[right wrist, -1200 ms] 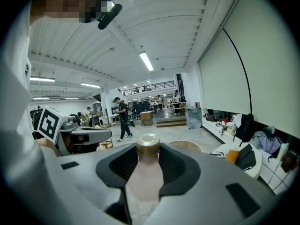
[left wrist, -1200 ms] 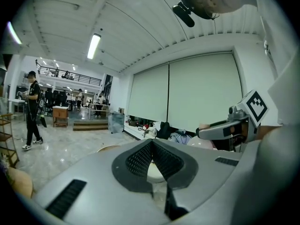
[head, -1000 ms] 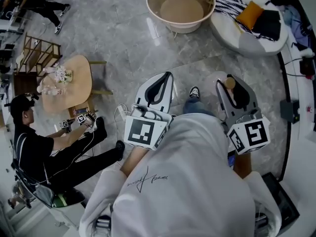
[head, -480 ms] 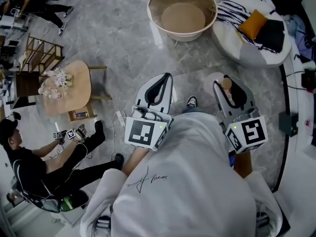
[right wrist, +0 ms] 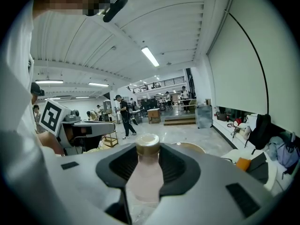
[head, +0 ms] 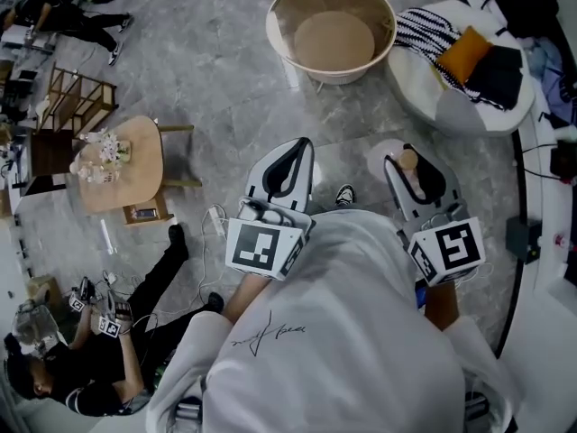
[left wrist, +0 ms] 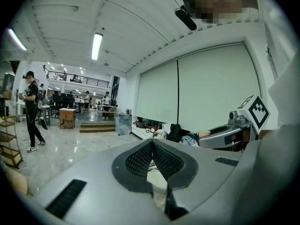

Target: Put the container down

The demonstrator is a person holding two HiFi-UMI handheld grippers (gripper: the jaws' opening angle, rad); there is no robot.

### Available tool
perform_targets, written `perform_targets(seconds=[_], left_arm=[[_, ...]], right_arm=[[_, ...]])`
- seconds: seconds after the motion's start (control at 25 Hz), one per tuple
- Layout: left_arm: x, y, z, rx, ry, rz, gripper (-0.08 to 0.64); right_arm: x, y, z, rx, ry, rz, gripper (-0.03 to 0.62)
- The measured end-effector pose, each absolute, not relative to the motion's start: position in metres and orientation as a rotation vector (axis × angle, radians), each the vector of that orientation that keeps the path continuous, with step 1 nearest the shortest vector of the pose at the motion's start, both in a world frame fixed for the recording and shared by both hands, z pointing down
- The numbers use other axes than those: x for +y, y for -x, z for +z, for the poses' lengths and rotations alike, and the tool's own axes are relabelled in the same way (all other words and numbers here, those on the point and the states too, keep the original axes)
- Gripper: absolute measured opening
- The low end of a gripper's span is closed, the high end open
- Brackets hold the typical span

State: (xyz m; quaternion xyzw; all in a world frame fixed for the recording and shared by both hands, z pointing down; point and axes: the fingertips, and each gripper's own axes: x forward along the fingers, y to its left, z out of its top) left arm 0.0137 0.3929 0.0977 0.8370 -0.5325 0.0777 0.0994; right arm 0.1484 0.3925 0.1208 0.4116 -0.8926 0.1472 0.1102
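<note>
Looking down, head view: left hand-held gripper (head: 304,144) and right hand-held gripper (head: 413,162) are held out in front of the body, well above the grey floor (head: 207,52); a tan-capped container (head: 409,159) sits in the right one; a round tub (head: 273,27) stands on the floor ahead
Left gripper view: jaws drawn together, tips touching; nothing between them
Right gripper view: jaws clamped on the pale container (right wrist: 146,172); it is upright, cap clear above the jaws
Risk: nothing to set it on shows close beneath; opening here would likely drop the container to the floor; its smooth body could also slip or tilt during lowering
</note>
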Motion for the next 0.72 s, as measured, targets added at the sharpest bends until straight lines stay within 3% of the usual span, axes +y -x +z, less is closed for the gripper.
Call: perform_targets(seconds=[0.72], left_arm=[[0.361, 0.011, 0.109, -1.654, -2.383, 0.238, 0.018]], right_arm=[[0.361, -0.146, 0.13, -2.621, -1.176, 0.481, 0.146]])
